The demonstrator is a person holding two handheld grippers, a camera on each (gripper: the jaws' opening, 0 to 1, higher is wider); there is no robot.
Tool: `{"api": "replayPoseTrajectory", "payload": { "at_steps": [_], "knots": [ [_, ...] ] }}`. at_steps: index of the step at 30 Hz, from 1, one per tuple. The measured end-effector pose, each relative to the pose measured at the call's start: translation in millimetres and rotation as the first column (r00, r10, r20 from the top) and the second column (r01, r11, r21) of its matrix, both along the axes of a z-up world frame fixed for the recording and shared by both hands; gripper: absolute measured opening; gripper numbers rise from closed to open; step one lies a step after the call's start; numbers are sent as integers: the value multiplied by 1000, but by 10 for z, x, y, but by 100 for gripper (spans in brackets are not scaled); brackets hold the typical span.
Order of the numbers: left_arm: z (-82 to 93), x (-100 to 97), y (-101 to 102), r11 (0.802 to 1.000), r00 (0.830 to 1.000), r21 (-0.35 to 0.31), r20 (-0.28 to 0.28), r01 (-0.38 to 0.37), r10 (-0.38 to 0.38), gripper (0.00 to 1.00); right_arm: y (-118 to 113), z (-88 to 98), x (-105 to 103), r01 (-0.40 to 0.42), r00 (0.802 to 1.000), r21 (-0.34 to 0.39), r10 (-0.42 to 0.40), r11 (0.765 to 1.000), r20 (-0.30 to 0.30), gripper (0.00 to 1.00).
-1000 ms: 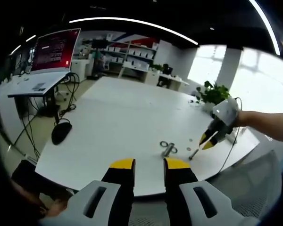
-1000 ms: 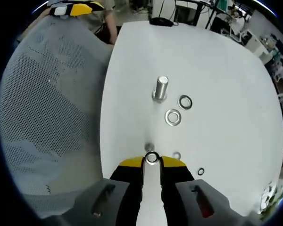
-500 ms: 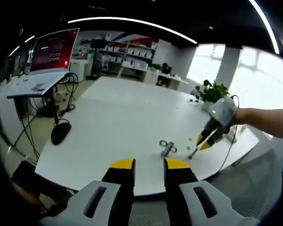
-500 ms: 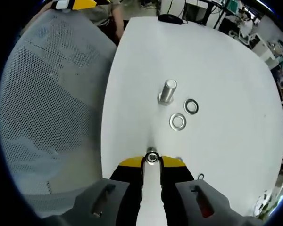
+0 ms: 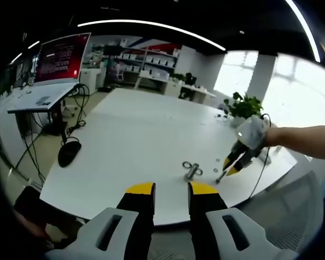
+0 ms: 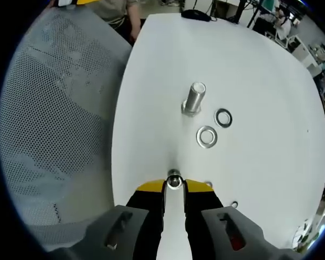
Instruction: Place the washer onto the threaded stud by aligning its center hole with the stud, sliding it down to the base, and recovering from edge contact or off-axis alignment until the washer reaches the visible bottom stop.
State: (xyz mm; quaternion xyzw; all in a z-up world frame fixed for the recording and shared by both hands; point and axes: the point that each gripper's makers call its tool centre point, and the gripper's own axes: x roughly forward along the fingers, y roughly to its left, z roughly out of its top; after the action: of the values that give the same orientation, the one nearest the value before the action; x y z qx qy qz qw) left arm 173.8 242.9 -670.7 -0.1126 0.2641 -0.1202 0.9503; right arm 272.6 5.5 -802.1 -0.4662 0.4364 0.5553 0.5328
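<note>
While the left hand-held gripper [image 5: 170,188] waits parted and empty off the table [image 6: 260,76] edge, the right hand-held gripper [image 6: 174,187] is closed on a washer [image 6: 174,180], holding it short of the upright stud [image 6: 194,99] for alignment, two spare washers [image 6: 207,136] lying just beside it.

No text, label, brand or number can be read. The red monitor screen [image 5: 62,57] beyond the far left corner of the white table [image 5: 135,141] carries pale lines of writing (too small and blurred to make out), and boxes on the shelves [image 5: 151,59] behind it show no legible marks.
</note>
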Motion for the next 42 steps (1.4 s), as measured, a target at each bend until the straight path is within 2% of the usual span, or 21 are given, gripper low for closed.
{"api": "replayPoseTrajectory", "payload": {
  "at_steps": [10,22,32,39,42],
  "knots": [
    [0,-1,0,1000,1000,0,1,0,0,22,7,-195,27,-12,1000,-29,12,1000,5,14],
    [-2,0,0,1000,1000,-1,1,-2,2,22,22,-287,18,-12,1000,-46,11,999,-6,14],
    [0,-1,-1,1000,1000,-1,2,-2,2,22,15,-319,1,-26,1000,-50,26,998,4,15],
    [2,0,1,1000,1000,-2,2,-3,3,22,-25,-235,53,14,1000,-27,-14,1000,6,20],
    [3,1,0,1000,1000,-2,3,-3,3,22,-50,-170,116,52,999,7,-52,999,11,20]
  ]
}}
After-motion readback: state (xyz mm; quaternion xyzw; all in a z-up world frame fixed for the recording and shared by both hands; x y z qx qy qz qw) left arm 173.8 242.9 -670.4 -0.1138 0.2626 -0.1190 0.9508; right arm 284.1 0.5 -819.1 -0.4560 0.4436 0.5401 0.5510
